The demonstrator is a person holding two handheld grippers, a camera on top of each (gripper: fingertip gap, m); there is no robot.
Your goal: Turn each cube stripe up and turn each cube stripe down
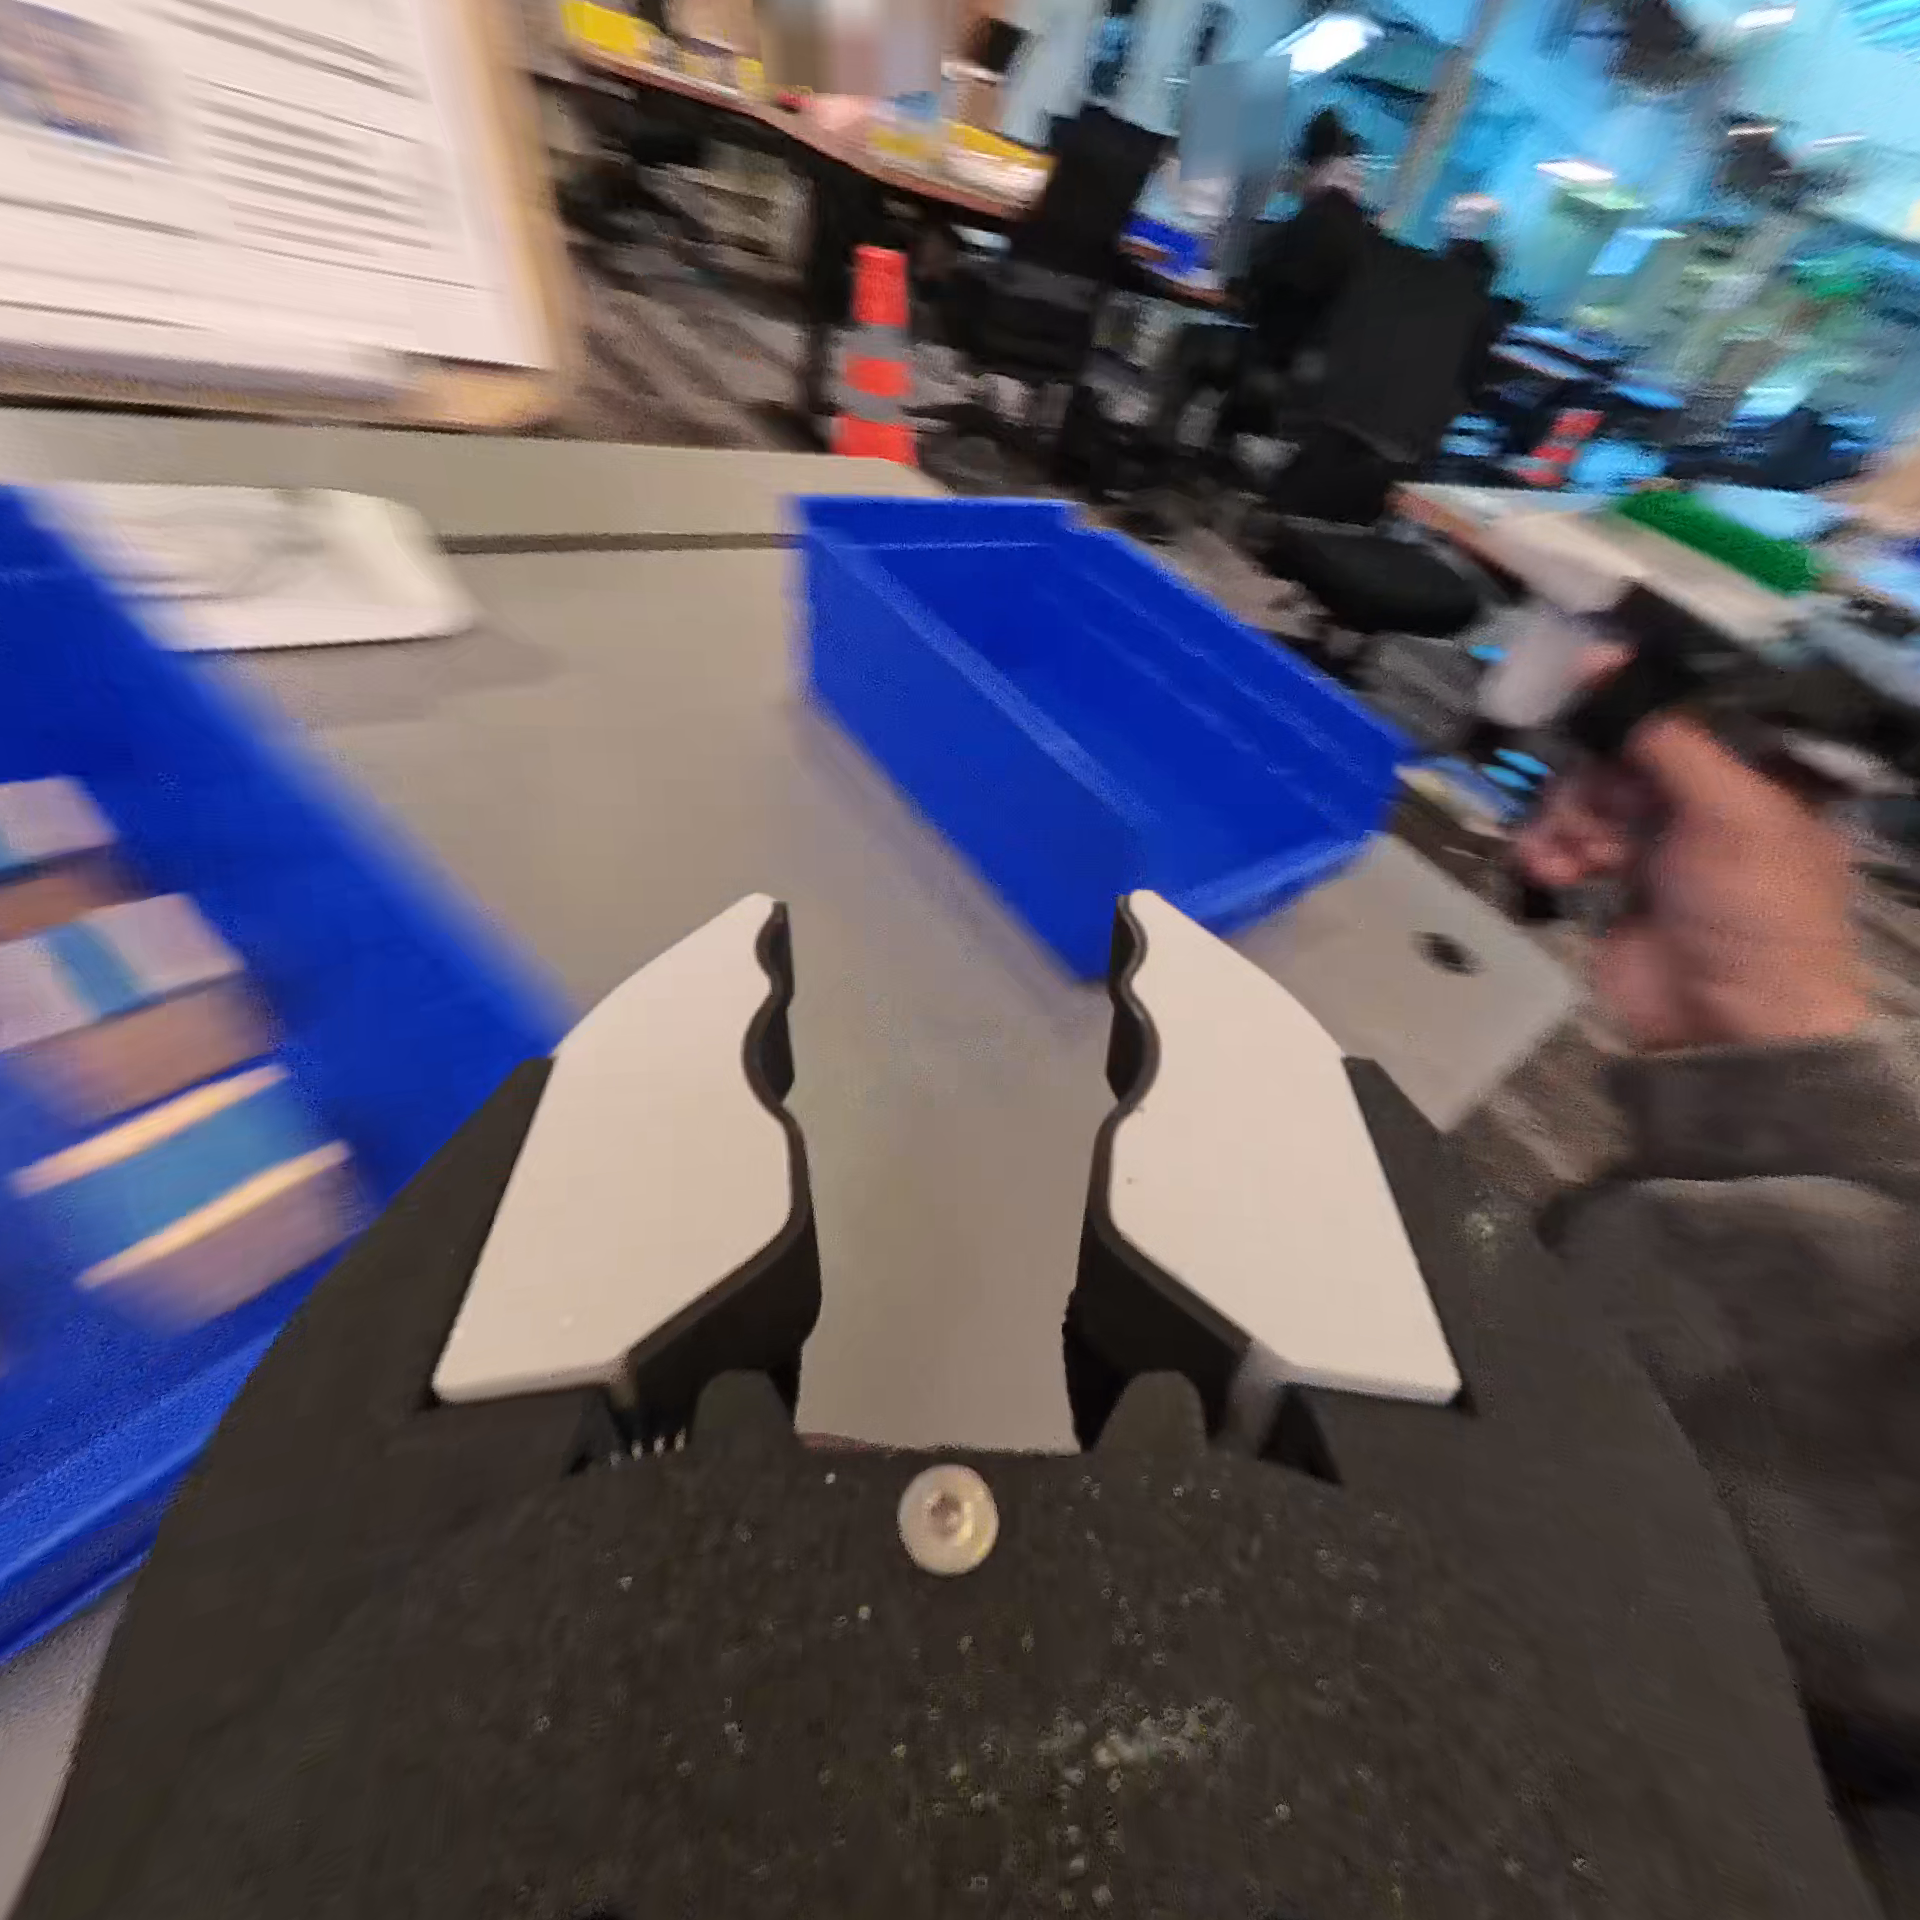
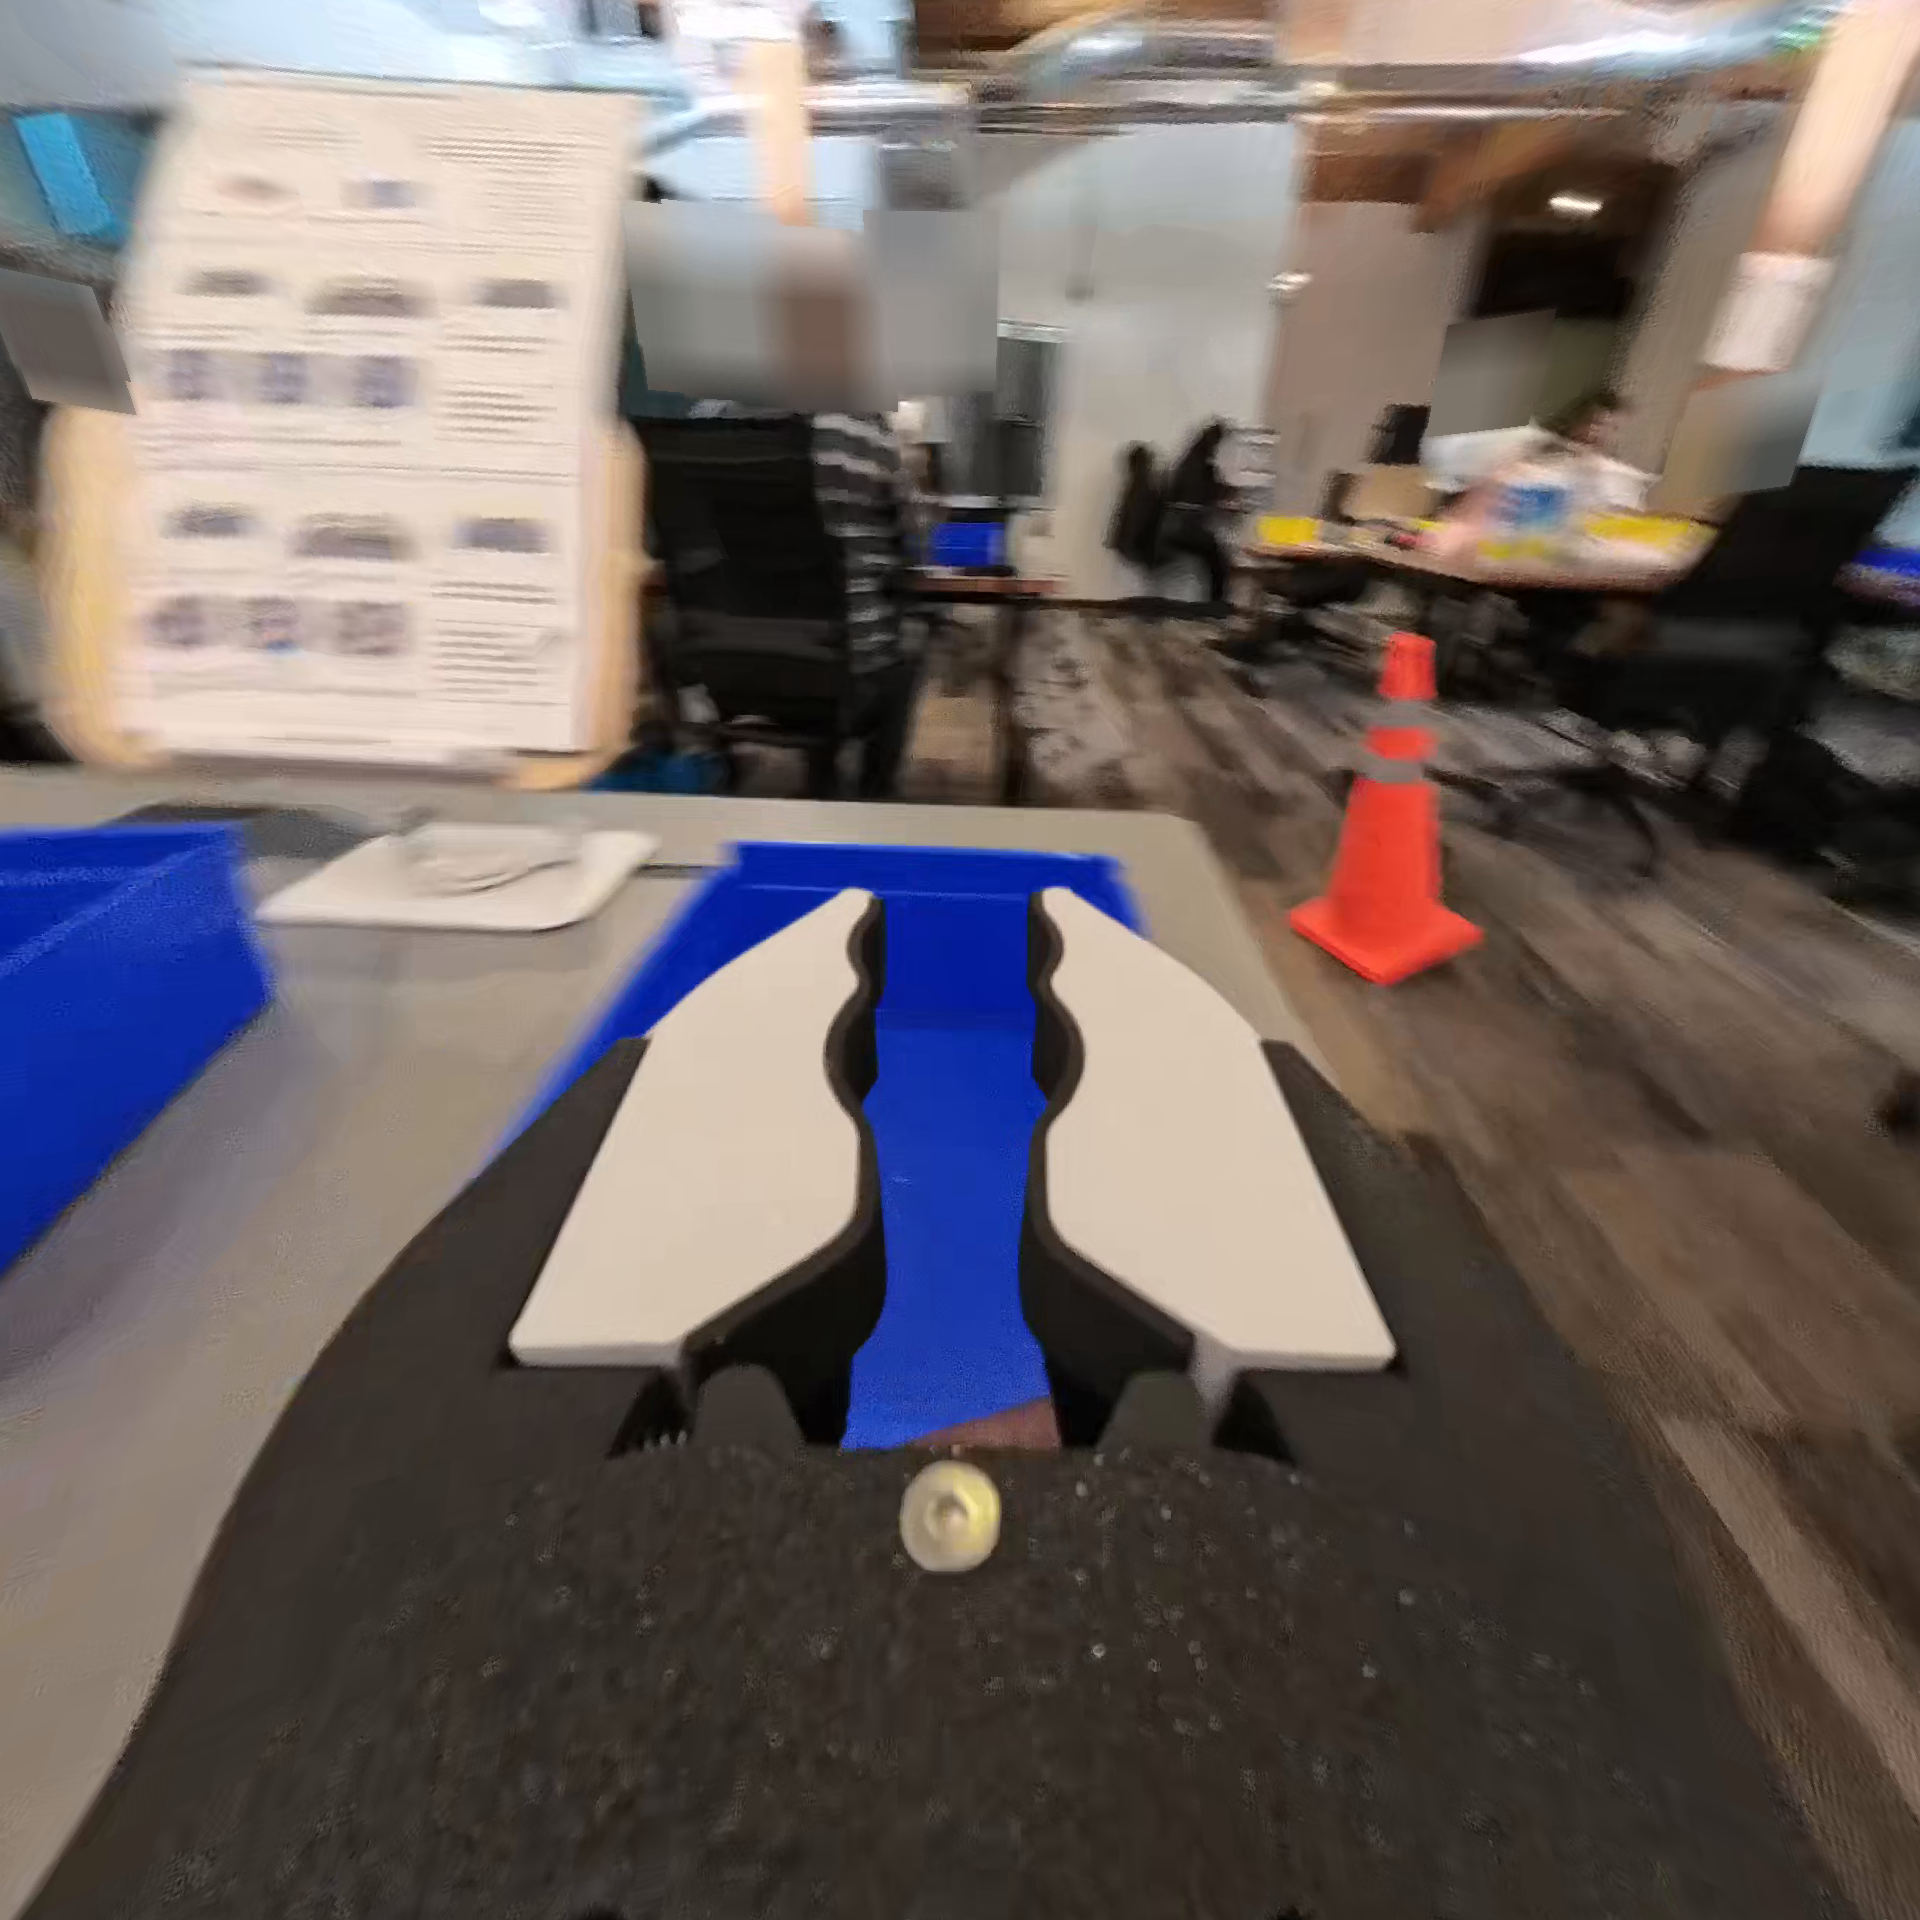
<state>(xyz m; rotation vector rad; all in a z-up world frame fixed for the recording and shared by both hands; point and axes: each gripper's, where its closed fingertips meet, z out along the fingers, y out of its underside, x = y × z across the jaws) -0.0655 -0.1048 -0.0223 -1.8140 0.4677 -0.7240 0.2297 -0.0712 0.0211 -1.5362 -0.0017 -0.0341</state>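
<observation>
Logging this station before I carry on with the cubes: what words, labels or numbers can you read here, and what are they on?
None is readable.
White poster board behind the table: printed text and pictures, motion-blurred.
Same poster in the left wrist view: blurred too.
Blue bins, orange traffic cone, both grippers: no visible lettering.

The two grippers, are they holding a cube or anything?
No. The left gripper and the right gripper are both open, with nothing between their fingers.
</observation>
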